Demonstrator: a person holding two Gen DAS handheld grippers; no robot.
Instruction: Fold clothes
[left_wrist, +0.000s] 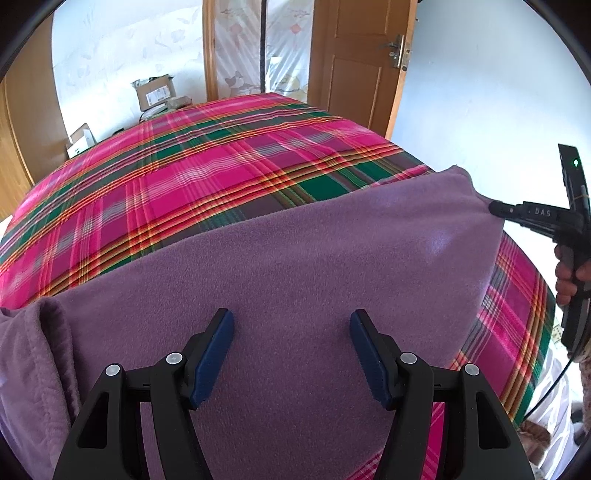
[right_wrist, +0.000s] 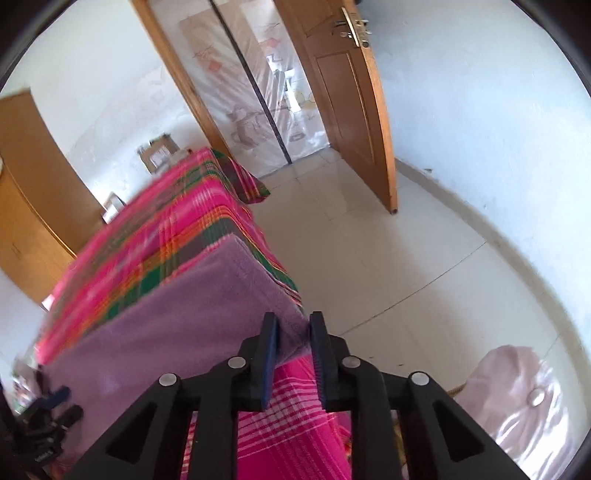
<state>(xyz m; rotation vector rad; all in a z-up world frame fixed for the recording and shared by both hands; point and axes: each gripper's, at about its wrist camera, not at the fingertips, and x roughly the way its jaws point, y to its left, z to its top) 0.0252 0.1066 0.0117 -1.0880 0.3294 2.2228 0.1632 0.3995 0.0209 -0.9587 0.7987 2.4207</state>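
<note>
A purple fleece garment (left_wrist: 295, 266) lies spread over the near part of a bed covered with a bright pink, green and orange plaid sheet (left_wrist: 207, 173), and its far edge runs in a fairly straight line across the plaid. At the left the fleece bunches into a thicker, rumpled fold with a stitched hem showing. The left gripper (left_wrist: 291, 325) hangs over the middle of the fleece with its blue-padded fingers (left_wrist: 216, 354) spread wide apart, nothing between them, the cloth simply lying below. Over at the right edge of the bed the right gripper (right_wrist: 293, 328) has its jaws nearly together on the corner of the fleece, the fabric puckered into a small ridge between the pads; from the other camera its black tip meets the pulled-out corner of the cloth, and a person's hand (left_wrist: 570, 275) wraps the handle. That corner sits right at the bed's side edge, above a pale tiled floor (right_wrist: 369, 251). Beyond the bed a wooden door (right_wrist: 347, 92) stands open beside a translucent curtain with a dark centre seam, and cardboard boxes (left_wrist: 157, 92) sit against the white wall past the bed's far end
</note>
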